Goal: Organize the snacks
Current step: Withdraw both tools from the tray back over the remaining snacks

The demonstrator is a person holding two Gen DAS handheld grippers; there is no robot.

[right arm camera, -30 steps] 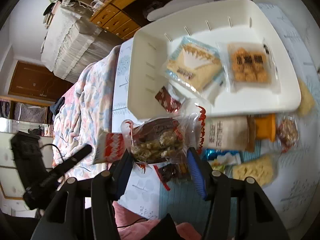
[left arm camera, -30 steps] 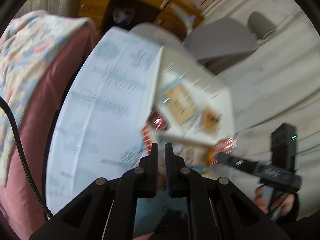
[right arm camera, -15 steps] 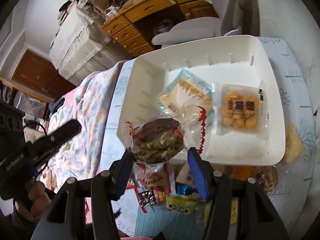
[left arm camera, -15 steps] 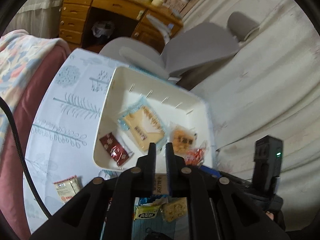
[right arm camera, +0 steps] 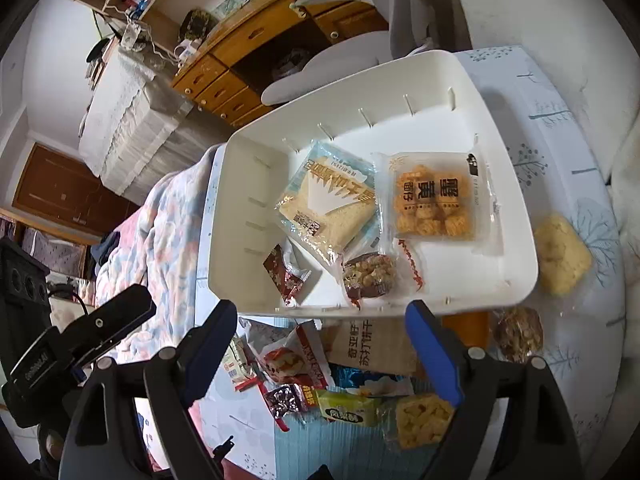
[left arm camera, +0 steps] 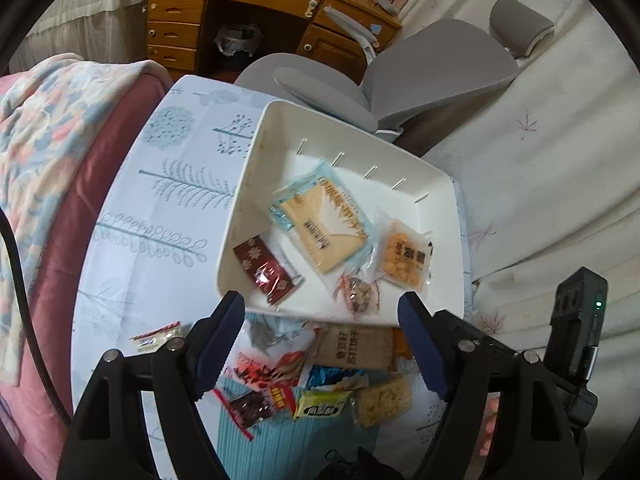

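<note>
Right wrist view showed the clear nut packet (right arm camera: 370, 276) lying inside the white bin (right arm camera: 512, 208), near its front wall, free of any grasp. Beside it in the bin lay a pale cracker pack with blue trim (right arm camera: 328, 204), an orange puff pack (right arm camera: 434, 196) and a small dark red wrapper (right arm camera: 286, 278). The right gripper (right arm camera: 320, 354) hung above the bin's near edge with its blue-padded fingers (right arm camera: 434, 354) spread wide and released, nothing between them. Under and in front of the bin, loose snacks sat in a heap on the surface: a brown cracker bag (right arm camera: 370, 346), a red-and-white pack (right arm camera: 294, 360), a green packet (right arm camera: 346, 410) and a yellow crisp-rice square (right arm camera: 420, 418). Another yellow cake (right arm camera: 562, 254) and a second nut packet (right arm camera: 518, 332) lay to the right of the bin. From the left wrist view, the left gripper (left arm camera: 320, 344) also stood released, fingers (left arm camera: 218, 344) wide apart over the same heap, with the bin (left arm camera: 456, 240) just beyond them on the tree-patterned tablecloth (left arm camera: 160, 208). A small wrapped candy (left arm camera: 154, 338) lay alone on the cloth, left of the heap. A grey office chair (left arm camera: 420, 76) and a wooden desk (left arm camera: 240, 4) stood behind.
</note>
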